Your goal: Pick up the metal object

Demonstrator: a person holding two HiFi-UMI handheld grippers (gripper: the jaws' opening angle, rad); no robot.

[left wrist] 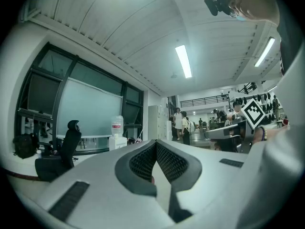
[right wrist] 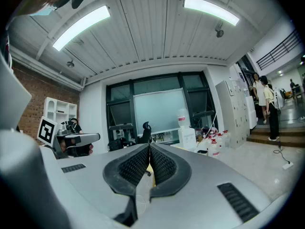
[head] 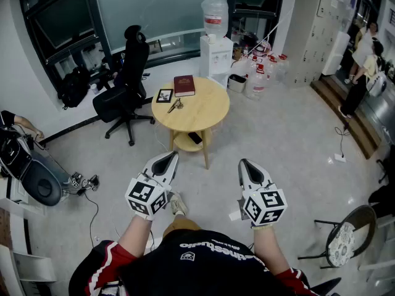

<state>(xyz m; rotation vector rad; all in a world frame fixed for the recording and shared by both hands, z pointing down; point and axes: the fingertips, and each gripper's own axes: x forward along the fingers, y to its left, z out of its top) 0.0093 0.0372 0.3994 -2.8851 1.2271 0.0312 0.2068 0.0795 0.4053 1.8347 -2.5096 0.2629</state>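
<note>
The round wooden worktop [head: 211, 111] stands in the upper middle of the head view. A black office chair [head: 126, 73] is to its left and a water dispenser [head: 216, 45] is above it at the top of the frame. In the lower half, the left tongs [head: 168, 160] and the right tongs [head: 245, 165] are held side by side, well apart from the worktop. Each pair is closed tip to tip with nothing between. On the worktop lie a dark red book [head: 184, 85], a small black picture frame [head: 165, 95] to its left, and the metal object [head: 175, 106] just beside the frame's lower right corner.
</note>
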